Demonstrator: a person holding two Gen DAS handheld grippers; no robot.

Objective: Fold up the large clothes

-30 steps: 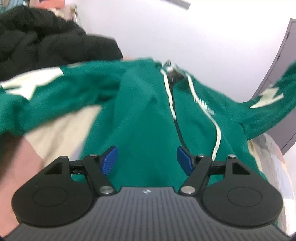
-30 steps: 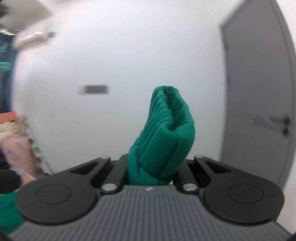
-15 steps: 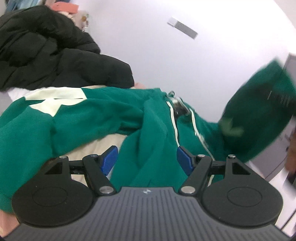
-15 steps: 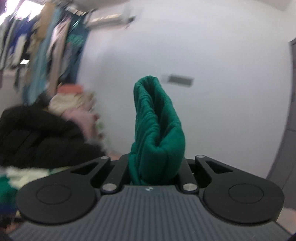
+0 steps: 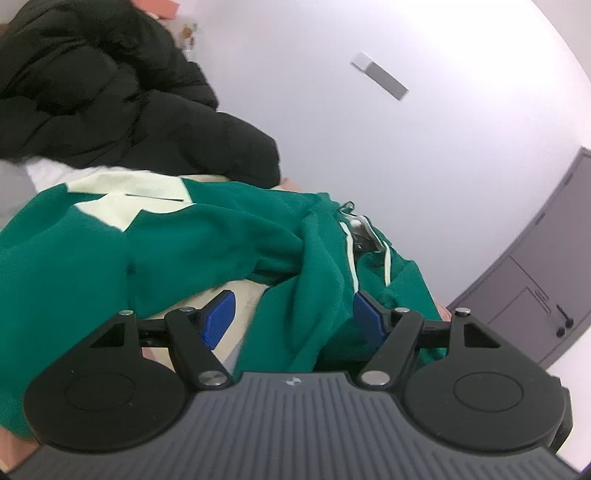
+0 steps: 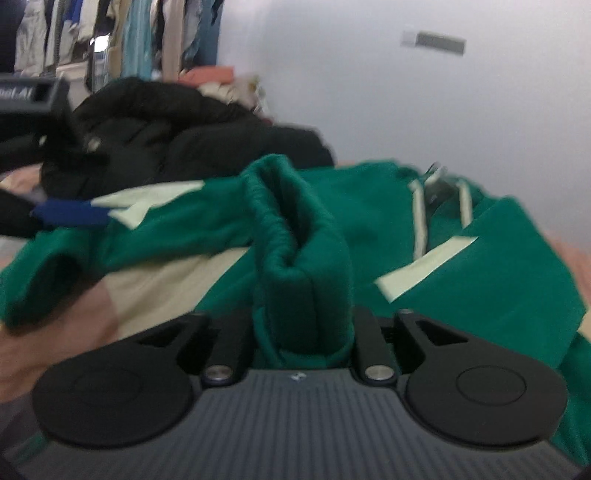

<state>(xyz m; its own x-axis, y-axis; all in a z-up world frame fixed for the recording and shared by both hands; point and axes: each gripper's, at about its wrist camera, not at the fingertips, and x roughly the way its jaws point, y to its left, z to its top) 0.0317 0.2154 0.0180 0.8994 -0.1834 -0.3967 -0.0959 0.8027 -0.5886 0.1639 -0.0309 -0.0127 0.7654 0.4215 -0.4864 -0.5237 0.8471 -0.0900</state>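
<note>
A large green hoodie (image 5: 207, 240) with cream patches and cream drawstrings lies spread on a bed. My left gripper (image 5: 291, 317) is open, its blue pads (image 5: 218, 317) on either side of a raised fold of the hoodie's body, not closed on it. My right gripper (image 6: 303, 325) is shut on the ribbed cuff of a green sleeve (image 6: 295, 236), which stands up between the jaws, low over the hoodie (image 6: 480, 280). The left gripper also shows in the right wrist view (image 6: 70, 212), at the far left above the other sleeve.
A black puffer jacket (image 5: 110, 107) lies heaped at the head of the bed, also seen in the right wrist view (image 6: 177, 136). The cream and pink bedspread (image 6: 147, 288) shows beside the hoodie. A grey door (image 5: 535, 266) stands right. Hanging clothes (image 6: 122, 33) fill the far left.
My right gripper has swung the held cuff from high in front of the wall down and left over the hoodie. The left gripper has tilted and moved closer to the fabric, still open.
</note>
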